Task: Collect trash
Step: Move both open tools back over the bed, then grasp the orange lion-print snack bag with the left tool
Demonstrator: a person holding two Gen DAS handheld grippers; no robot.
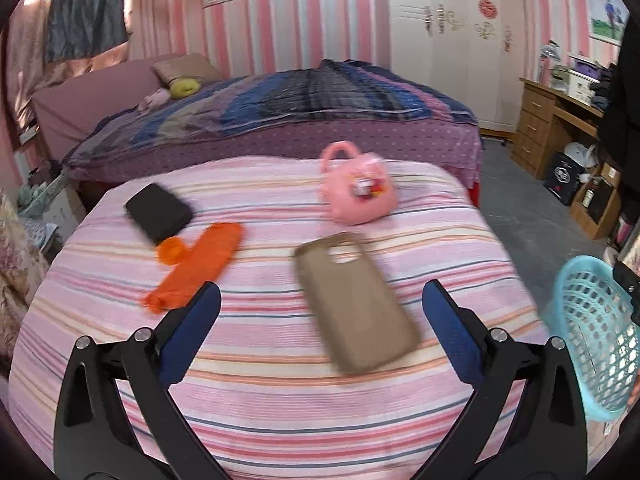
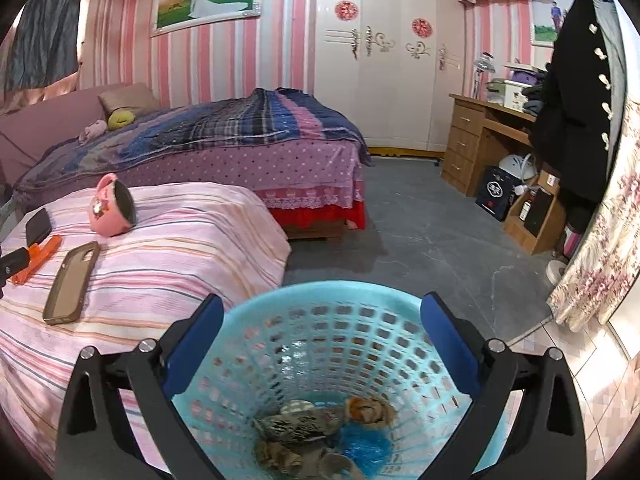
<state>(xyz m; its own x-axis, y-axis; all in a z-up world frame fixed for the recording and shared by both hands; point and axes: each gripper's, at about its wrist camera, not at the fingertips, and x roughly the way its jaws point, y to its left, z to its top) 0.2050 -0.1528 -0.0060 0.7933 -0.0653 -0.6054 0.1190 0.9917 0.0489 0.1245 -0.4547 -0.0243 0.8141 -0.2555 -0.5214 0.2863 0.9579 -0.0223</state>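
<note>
My left gripper (image 1: pixel 322 291) is open over a low surface with a pink striped cover (image 1: pixel 280 408), and nothing is between its blue pads. On the cover lie a brown phone case (image 1: pixel 356 300), an orange crumpled piece (image 1: pixel 196 268), a black flat object (image 1: pixel 158 212) and a pink toy handbag (image 1: pixel 358 192). A light blue mesh basket (image 1: pixel 596 332) stands at the right edge. My right gripper (image 2: pixel 323 303) is open directly above that basket (image 2: pixel 320 344), empty. Crumpled trash (image 2: pixel 300 424) and a blue scrap (image 2: pixel 364 444) lie at the basket's bottom.
Behind the striped cover stands a bed with a plaid blanket (image 2: pixel 240 128). A white wardrobe (image 2: pixel 384 80) and a wooden desk (image 2: pixel 476 136) with boxes beneath line the far right. A black coat (image 2: pixel 576 100) hangs at right. Grey floor (image 2: pixel 400 220) lies between.
</note>
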